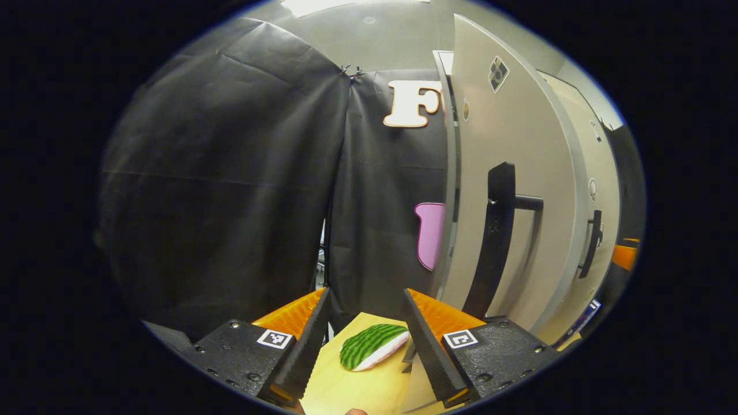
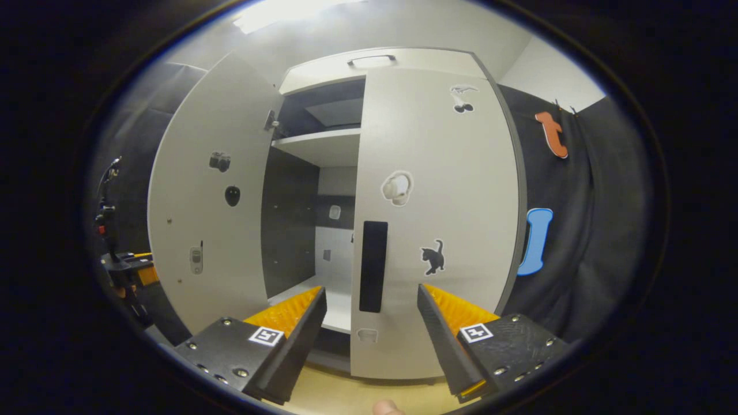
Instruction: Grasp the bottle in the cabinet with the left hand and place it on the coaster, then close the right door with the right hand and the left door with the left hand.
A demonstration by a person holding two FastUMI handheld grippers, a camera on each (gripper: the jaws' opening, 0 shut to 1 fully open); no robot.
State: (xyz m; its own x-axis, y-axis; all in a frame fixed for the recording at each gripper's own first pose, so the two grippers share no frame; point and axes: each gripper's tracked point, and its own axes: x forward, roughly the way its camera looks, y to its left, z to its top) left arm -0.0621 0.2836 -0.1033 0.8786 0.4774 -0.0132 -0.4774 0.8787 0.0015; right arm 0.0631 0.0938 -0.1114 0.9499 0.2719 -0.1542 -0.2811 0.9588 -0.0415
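Note:
My left gripper point(image 1: 366, 294) is open and empty, low over the wooden table point(image 1: 357, 392). Between its fingers lies a watermelon-patterned coaster point(image 1: 372, 346) with nothing standing on the part I see. Just right of it the cabinet's left door point(image 1: 513, 144) stands swung out, seen nearly edge-on, with its black handle point(image 1: 499, 242) close by. My right gripper point(image 2: 372, 289) is open and empty, facing the right door point(image 2: 450, 202), which lies flat against the cabinet front. Its black handle point(image 2: 373, 265) sits between my fingers, a little way off. The left door point(image 2: 213, 213) hangs wide open.
Through the open left half I see the cabinet's inside point(image 2: 334, 230), a white shelf point(image 2: 323, 144) and a white floor panel. The other gripper point(image 2: 124, 271) is far left beyond the open door. Black cloth walls close both sides. The right door's handle point(image 1: 592, 242) shows farther back.

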